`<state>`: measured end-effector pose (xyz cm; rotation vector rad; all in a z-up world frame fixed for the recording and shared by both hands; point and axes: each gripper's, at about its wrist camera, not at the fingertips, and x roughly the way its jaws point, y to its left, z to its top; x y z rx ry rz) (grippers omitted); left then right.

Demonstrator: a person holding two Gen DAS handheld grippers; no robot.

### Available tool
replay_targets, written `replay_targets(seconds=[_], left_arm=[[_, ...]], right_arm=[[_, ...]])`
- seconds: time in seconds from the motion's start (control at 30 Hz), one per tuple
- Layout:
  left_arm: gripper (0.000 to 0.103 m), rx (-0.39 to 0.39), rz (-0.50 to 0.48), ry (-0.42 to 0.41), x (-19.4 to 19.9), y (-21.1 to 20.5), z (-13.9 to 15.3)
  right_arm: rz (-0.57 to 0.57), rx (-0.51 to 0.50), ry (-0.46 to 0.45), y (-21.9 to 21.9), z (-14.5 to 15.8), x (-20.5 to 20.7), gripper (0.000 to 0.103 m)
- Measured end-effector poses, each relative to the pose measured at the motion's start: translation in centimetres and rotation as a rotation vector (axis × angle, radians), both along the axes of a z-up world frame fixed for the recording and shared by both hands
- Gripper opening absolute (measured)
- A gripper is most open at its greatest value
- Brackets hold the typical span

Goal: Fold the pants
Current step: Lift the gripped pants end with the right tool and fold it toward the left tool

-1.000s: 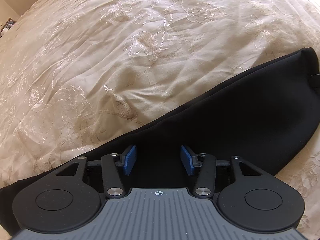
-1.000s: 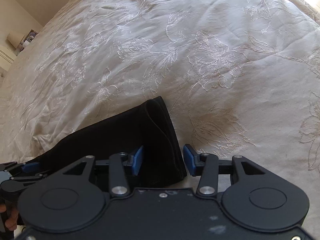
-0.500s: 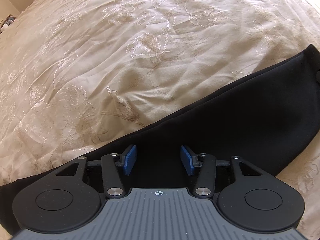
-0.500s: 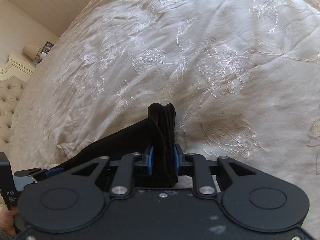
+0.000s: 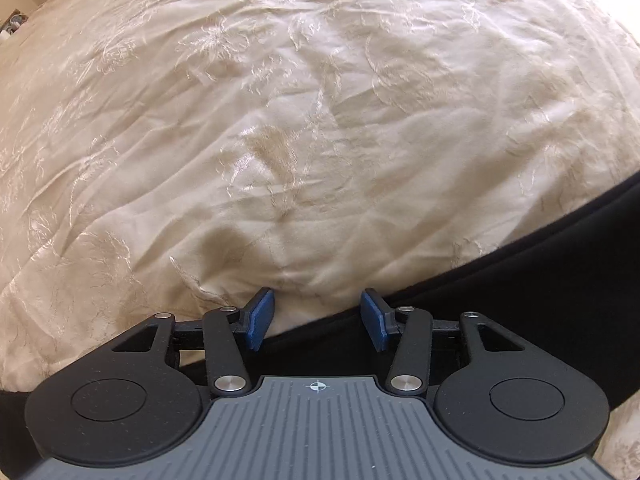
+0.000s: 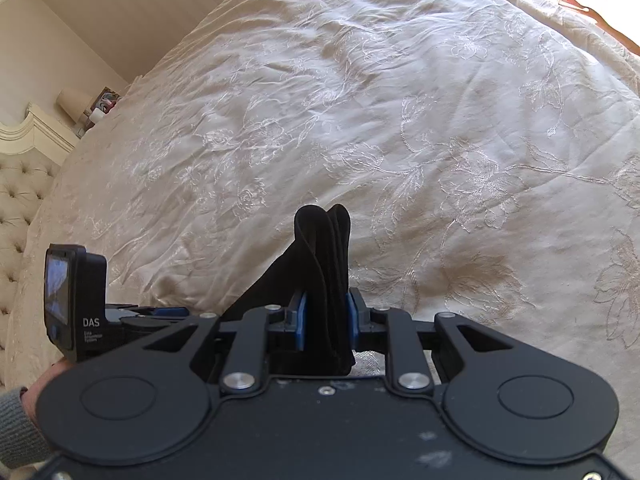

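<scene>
The black pants (image 5: pixel 500 300) lie on a cream embroidered bedspread (image 5: pixel 320 120) and run from the lower left up to the right edge of the left wrist view. My left gripper (image 5: pixel 317 318) hovers open over the pants' upper edge, its blue pads (image 5: pixel 260 318) well apart and pressing on nothing. In the right wrist view my right gripper (image 6: pixel 326 322) is shut on the bunched end of a pants leg (image 6: pixel 324 248), which sticks up in folds between the pads, lifted off the bed. The left gripper's body (image 6: pixel 76 300) shows at the left there.
The bedspread (image 6: pixel 400 120) spreads wide ahead of both grippers. A tufted headboard (image 6: pixel 20 200) and a nightstand with a lamp (image 6: pixel 74 102) stand at the far left. A hand and a grey sleeve (image 6: pixel 20 420) show at the lower left.
The right gripper has shut on the end of the pants leg and risen with it, bunching the cloth. The left gripper has shifted across the bed, so the pants now sit lower and further right in its view.
</scene>
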<state>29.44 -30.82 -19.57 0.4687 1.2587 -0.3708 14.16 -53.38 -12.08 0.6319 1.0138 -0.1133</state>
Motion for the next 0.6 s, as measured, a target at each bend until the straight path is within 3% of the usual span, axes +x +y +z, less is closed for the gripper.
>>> replay_targets(seconds=[0.2, 0.4, 0.5, 0.6], left_arm=[[0.047, -0.051, 0.044, 0.010, -2.6, 2.6, 2.8], [0.047, -0.025, -0.023, 0.067, -7.7, 3.4, 1.2], [0.048, -0.018, -0.041, 0.060, -7.2, 3.1, -0.2], [0.047, -0.054, -0.005, 0.070, -5.7, 3.6, 0.5]], right_arm=[[-0.018, -0.022, 0.003, 0.5, 0.5, 0.3, 0.021], [-0.033, -0.029, 0.003, 1.0, 1.2, -0.3, 0.021], [-0.026, -0.036, -0.002, 1.7, 1.9, -0.2, 0.021], [-0.007, -0.054, -0.021, 3.2, 3.3, 0.0, 0.021]])
